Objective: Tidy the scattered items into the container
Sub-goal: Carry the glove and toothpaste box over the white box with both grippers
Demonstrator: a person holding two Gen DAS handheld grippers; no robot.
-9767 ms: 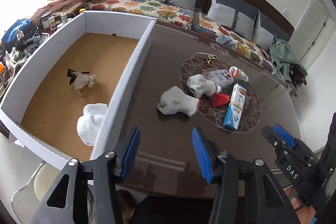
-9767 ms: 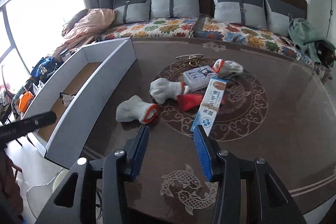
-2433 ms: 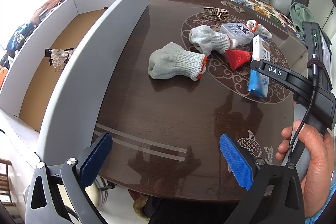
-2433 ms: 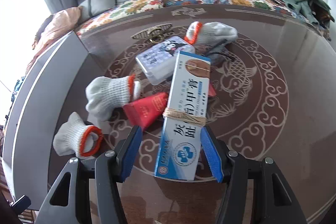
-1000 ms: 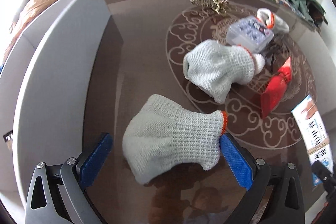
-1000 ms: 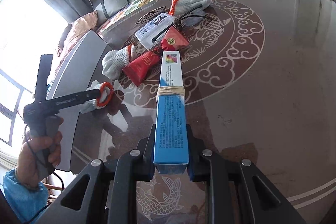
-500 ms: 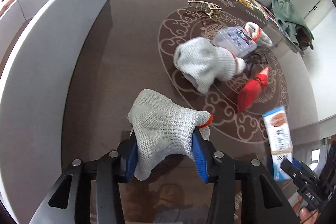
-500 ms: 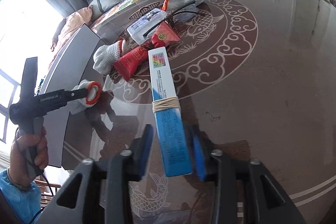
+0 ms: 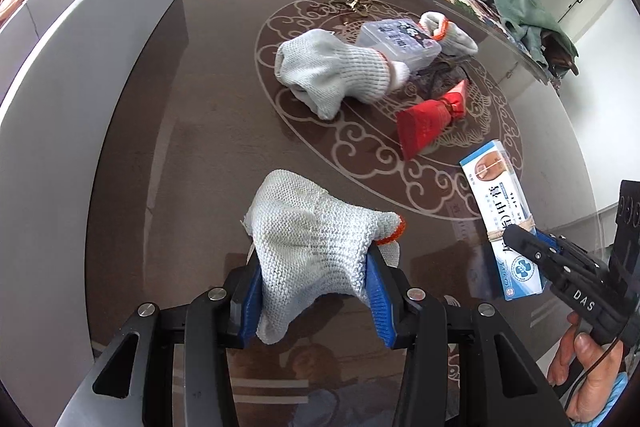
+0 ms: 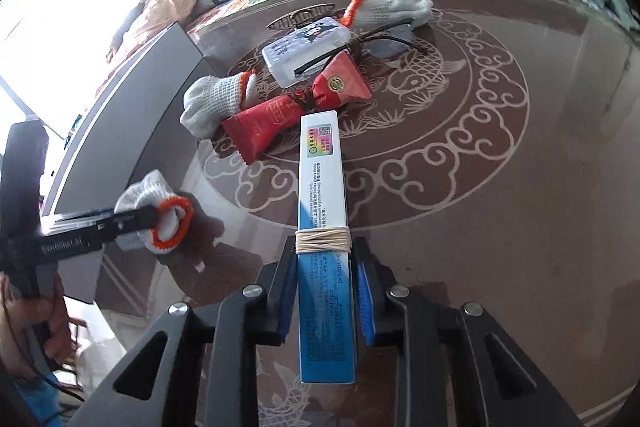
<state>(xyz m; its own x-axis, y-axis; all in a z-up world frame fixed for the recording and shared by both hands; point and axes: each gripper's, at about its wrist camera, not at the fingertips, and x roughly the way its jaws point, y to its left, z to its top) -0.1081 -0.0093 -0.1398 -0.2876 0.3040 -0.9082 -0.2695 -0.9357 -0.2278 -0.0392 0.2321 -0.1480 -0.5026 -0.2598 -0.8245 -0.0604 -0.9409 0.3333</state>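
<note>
On the left wrist view: left gripper [image 9: 312, 291] has its fingers clamped on the grey knit glove [image 9: 316, 239], which a second ago lay flat on the bench [image 9: 208, 131] between spread fingers. Glove now bunched and lifted off the surface. Container [image 9: 80, 75] wall sits just to the left, so the carry is short. Second glove [image 9: 336, 75], clear plastic case [image 9: 396, 39], red pouch [image 9: 430, 121] still on the bench.

On the right wrist view: right gripper [image 10: 324, 291] fingers are tight on the blue-white box [image 10: 324, 227], near its rubber-banded end; half a second back they were loose around it. Box looks raised, front end tilted up.

Read: both grasps secured, both items ready to go over the wall. Long box could pivot in the grip.
</note>
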